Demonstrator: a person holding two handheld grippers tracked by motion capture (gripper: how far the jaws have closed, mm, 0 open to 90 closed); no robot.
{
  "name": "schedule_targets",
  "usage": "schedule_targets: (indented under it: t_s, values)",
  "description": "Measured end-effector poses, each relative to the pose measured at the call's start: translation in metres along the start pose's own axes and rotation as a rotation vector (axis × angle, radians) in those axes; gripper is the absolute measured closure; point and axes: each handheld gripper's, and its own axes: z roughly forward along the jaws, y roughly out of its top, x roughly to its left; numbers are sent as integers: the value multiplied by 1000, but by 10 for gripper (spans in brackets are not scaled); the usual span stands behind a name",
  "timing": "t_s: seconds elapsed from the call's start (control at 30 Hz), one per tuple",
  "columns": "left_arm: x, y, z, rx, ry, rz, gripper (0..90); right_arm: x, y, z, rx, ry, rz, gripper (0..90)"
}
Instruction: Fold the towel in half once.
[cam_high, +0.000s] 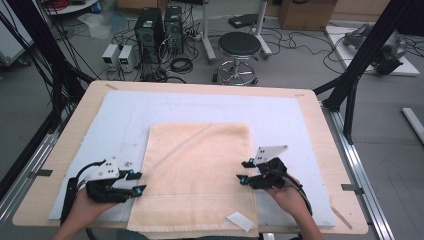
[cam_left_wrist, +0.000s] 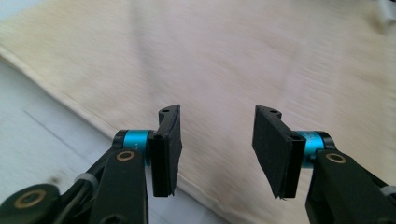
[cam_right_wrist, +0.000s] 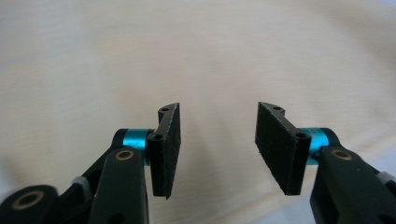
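At the left, the left claw (cam_high: 134, 182) stands released just beside the left edge of the towel (cam_high: 197, 175), nothing between its jaws. The peach towel lies flat, folded, in the middle of the worktop (cam_high: 60, 140) on a pale blue mat (cam_high: 125, 112). At its right edge the right claw (cam_high: 244, 170) is released too, empty, over the cloth.

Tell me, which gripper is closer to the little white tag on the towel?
Right. The right gripper hovers over the towel's right edge, just above the white tag in the high view. The left gripper sits off the towel's opposite edge.
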Motion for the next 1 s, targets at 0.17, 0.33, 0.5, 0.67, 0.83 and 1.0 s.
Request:
schedule_targets:
  t_s: [0.17,0.33,0.5,0.67,0.83,1.0]
  values:
    - [33,19,25,-6,106,-53,495,-37,10,8,0,-101,69,449]
    - [59,22,47,1,175,-128,526,-72,14,21,14,-127,130,457]
    - [56,19,51,53,127,-127,518,-67,9,28,37,-14,110,552]
    - [46,22,50,72,100,-72,529,-43,7,26,70,79,28,594]
    - [46,19,52,98,100,-81,526,-37,4,35,123,106,3,849]
    - [46,20,47,73,98,-79,526,-30,6,26,134,106,-21,865]
